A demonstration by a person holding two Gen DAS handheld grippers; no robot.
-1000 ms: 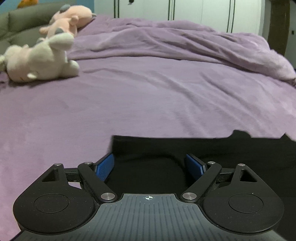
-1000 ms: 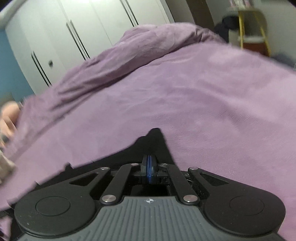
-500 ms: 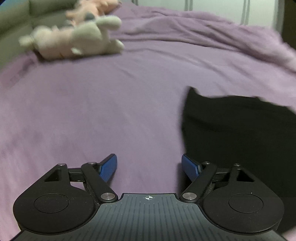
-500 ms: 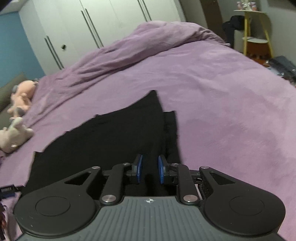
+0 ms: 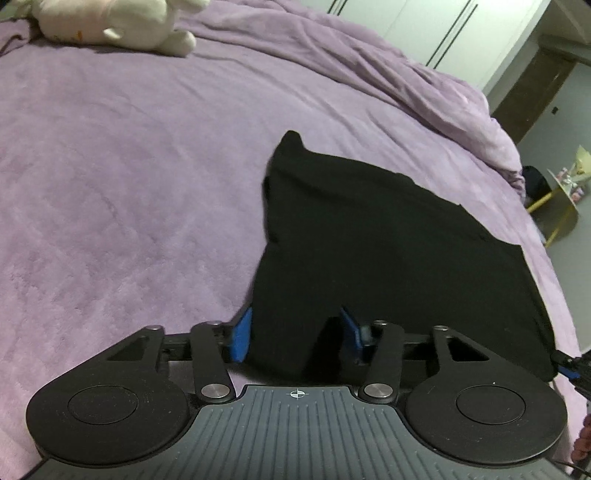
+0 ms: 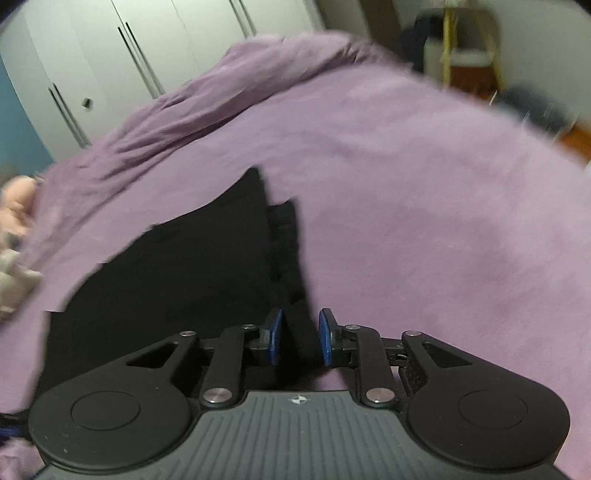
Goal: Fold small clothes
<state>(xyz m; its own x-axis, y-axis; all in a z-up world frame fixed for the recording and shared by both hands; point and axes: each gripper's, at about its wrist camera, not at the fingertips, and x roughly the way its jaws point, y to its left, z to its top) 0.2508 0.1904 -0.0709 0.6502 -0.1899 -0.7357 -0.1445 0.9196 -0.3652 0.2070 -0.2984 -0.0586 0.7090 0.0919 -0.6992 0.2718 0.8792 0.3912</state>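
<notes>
A black garment (image 5: 373,240) lies spread flat on the purple bed; it also shows in the right wrist view (image 6: 192,266). My left gripper (image 5: 295,336) is open, its blue pads either side of the garment's near left corner, with cloth lying between them. My right gripper (image 6: 298,338) is open with a narrow gap, its pads straddling the garment's near right edge, where a folded strip (image 6: 286,236) shows double layers.
A purple blanket (image 5: 110,166) covers the bed, bunched into a ridge (image 5: 369,62) at the far side. A white plush toy (image 5: 110,22) lies far left. White wardrobe doors (image 6: 110,55) stand behind, and a yellow stool (image 5: 557,210) stands off the bed's right.
The right gripper opened and let go of the garment, which now lies flat. The left gripper swung left and came back, now straddling the garment's left corner.
</notes>
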